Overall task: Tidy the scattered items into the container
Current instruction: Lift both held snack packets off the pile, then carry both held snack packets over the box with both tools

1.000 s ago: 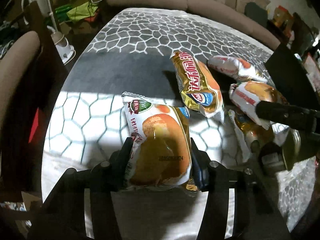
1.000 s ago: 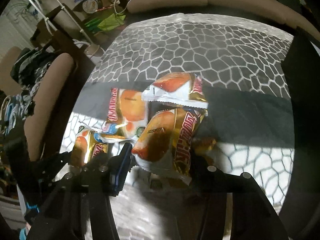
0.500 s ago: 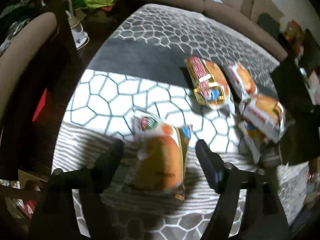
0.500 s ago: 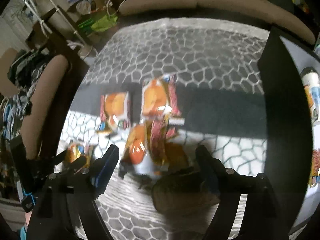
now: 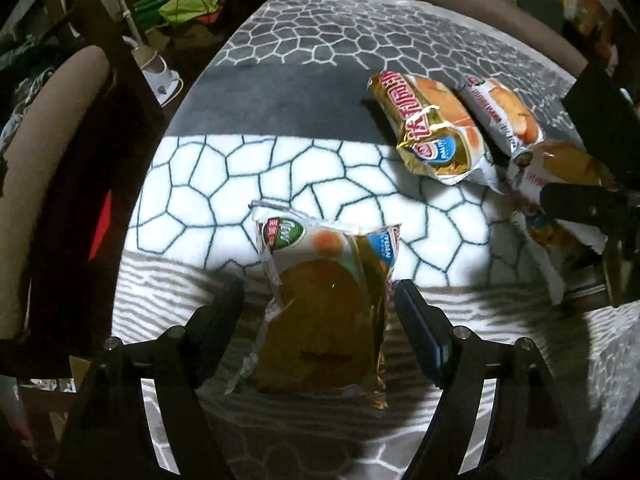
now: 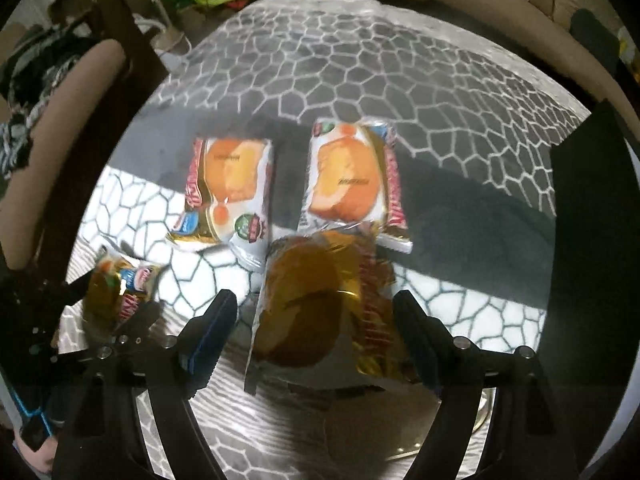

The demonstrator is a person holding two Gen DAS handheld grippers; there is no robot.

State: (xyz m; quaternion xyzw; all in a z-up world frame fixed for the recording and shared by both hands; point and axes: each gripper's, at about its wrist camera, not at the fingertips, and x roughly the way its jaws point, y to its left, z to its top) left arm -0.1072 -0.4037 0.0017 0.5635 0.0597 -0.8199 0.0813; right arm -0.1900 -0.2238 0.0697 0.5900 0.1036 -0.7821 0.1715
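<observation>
Where shadow falls, the packet (image 5: pixel 324 304) print seems unreadable

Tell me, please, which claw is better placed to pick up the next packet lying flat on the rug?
Right, probably. The right claw is open, and two flat cake packets lie just ahead of it; the left claw sees them far to its side.
</observation>
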